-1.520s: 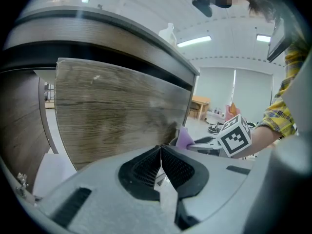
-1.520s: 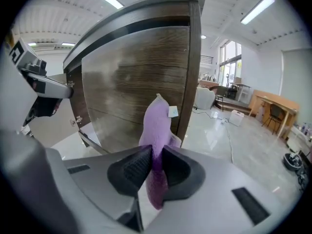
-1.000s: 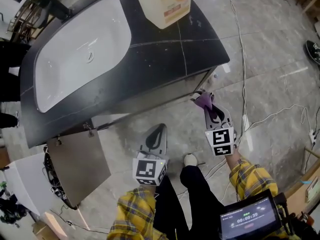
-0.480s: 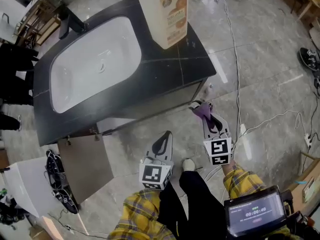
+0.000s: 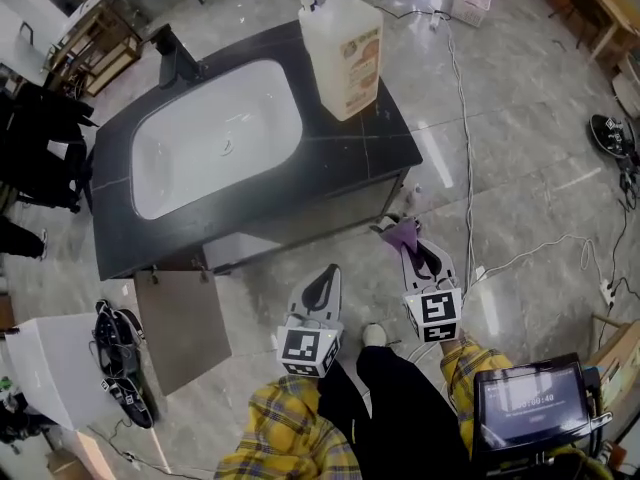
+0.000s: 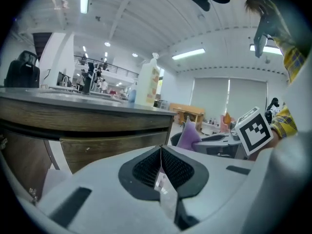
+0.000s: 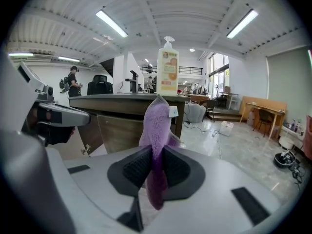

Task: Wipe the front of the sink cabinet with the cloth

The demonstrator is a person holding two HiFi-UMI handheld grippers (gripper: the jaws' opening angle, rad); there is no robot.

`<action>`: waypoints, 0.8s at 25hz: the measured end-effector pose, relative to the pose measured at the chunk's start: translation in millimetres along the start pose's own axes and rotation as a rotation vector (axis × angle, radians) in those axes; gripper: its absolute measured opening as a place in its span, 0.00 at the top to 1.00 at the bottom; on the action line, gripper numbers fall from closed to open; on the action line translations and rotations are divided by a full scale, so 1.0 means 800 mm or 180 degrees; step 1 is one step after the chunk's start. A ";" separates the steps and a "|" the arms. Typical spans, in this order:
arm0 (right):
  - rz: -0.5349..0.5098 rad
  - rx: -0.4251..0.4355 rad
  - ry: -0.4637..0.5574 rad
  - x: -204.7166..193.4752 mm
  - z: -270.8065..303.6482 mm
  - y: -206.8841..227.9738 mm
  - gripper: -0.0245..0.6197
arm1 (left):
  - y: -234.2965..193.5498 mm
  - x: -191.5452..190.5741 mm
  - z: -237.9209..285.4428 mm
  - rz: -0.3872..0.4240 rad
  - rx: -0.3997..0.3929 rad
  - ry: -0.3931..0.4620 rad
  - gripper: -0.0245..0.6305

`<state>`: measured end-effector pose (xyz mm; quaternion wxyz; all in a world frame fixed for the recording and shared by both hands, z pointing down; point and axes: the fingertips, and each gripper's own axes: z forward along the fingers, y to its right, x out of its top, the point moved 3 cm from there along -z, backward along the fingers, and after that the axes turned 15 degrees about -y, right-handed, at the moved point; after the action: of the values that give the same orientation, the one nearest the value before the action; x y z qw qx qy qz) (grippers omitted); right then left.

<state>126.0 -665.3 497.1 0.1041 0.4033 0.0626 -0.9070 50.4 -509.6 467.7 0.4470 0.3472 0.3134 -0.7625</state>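
The sink cabinet (image 5: 300, 223) has a dark top and a white basin (image 5: 215, 138); its wooden front (image 7: 127, 130) faces me. A purple cloth (image 5: 404, 234) sticks up from my right gripper (image 5: 408, 242), which is shut on it, a short way in front of the cabinet's right corner. In the right gripper view the purple cloth (image 7: 157, 130) stands between the jaws. My left gripper (image 5: 322, 283) is shut with nothing in it, low in front of the cabinet (image 6: 97, 126).
A large soap bottle (image 5: 345, 48) stands on the counter's right end. A cabinet door (image 5: 180, 323) hangs open at the left. White cables (image 5: 470, 198) trail over the tiled floor at the right. A tablet (image 5: 530, 403) is at my lower right.
The view has pulled back and the cabinet appears further off. Both grippers have drawn back from the cabinet front, the right one still holding the cloth.
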 end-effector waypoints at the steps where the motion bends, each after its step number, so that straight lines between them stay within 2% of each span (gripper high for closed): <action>1: -0.0017 0.0009 0.0027 0.006 -0.007 -0.002 0.88 | -0.002 0.006 -0.006 0.0000 0.0016 0.0026 0.95; 8: -0.0157 0.0122 0.0231 0.050 -0.051 -0.025 0.88 | -0.004 0.051 -0.040 0.0034 0.0081 0.0278 0.95; 20: -0.0221 0.0370 0.0566 0.106 -0.128 -0.066 0.88 | 0.005 0.100 -0.104 0.0103 0.0160 0.0527 0.95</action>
<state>131.8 -605.6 367.5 0.0430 0.4852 0.0327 -0.8728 46.1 -482.6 355.2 0.4229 0.4252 0.3244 -0.7315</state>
